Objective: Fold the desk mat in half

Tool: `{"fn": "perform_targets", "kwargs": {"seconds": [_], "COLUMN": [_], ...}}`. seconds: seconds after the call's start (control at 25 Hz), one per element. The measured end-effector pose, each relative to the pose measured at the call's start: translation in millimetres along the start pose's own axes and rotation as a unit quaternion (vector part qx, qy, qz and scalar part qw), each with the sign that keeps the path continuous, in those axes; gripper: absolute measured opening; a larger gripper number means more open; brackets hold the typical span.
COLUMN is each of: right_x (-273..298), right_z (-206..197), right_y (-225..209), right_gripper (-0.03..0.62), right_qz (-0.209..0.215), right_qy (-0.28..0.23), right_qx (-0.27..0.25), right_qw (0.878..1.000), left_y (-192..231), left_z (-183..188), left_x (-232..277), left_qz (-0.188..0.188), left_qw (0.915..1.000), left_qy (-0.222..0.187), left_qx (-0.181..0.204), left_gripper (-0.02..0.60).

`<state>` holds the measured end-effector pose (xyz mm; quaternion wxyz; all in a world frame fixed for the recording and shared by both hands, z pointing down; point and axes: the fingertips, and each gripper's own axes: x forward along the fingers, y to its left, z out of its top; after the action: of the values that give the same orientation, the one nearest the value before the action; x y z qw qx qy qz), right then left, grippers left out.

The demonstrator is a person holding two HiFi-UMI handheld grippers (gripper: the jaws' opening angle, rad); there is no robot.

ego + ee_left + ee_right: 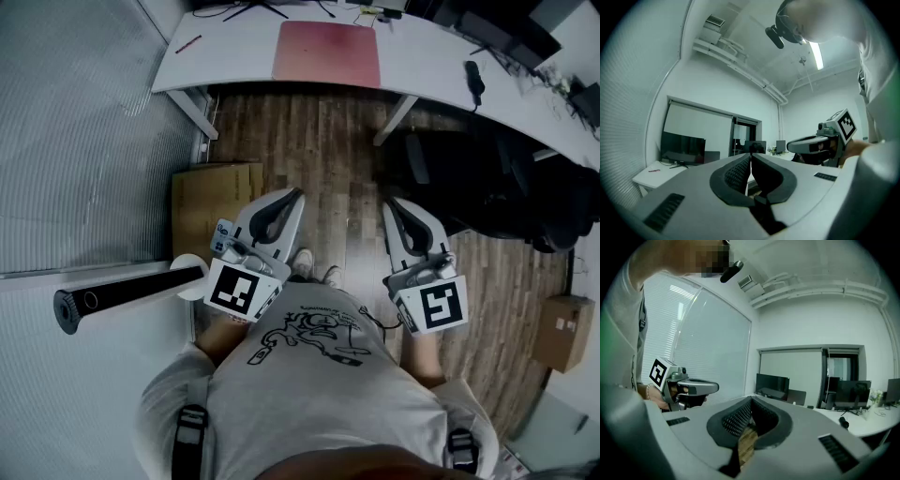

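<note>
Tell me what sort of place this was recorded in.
An office, most likely: a long white desk with a red mat on it, monitors by the wall, and a black chair on a wood floor.

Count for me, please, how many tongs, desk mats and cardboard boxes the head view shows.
Tongs: 2, the left tongs and the right tongs
Desk mat: 1, red
Cardboard boxes: 2, one at the view's left, one at its right
Total: 5

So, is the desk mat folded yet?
Not yet: the desk mat lies spread flat on the white desk, no edge turned over.
</note>
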<state>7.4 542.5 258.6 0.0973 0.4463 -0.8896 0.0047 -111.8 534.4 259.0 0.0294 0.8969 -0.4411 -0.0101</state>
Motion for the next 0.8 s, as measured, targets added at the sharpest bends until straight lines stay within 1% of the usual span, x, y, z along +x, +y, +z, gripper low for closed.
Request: {"fn": "perform_targets", "kwargs": {"seconds": [0.2, 0.36, 0.52, 0.64, 0.8], "right_x": [20, 43, 65, 78, 91], "right_z": [6, 7, 11, 13, 8], "right_y": [3, 8, 13, 13, 7], "right_gripper": [0.006, 0.006, 0.006, 0.006, 0.006], "right_qz": [-0.005, -0.009, -0.016, -0.016, -0.016], "right_qy": [-0.013, -0.01, -0.014, -0.011, -0.003], "right_qx": [0.0, -0.006, -0.003, -0.002, -0.002], "right_qw": [1.0, 1.0, 1.0, 1.0, 1.0], "left_y": [26, 48, 68, 81, 92], "left_z": [1, -1, -7, -1, -8], "left_x": [-1, -2, -3, 3, 12], "left_qz": [0.006, 0.005, -0.003, -0.004, -0.006], "left_qw": [1.0, 0.9998, 0.9999, 0.9996, 1.0], "left_qy": [-0.005, -0.017, -0.004, -0.02, 0.003], "left_qx": [0.001, -0.012, -0.01, -0.018, -0.007], "left_gripper": [0.025, 0.026, 0.025, 0.026, 0.025]}}
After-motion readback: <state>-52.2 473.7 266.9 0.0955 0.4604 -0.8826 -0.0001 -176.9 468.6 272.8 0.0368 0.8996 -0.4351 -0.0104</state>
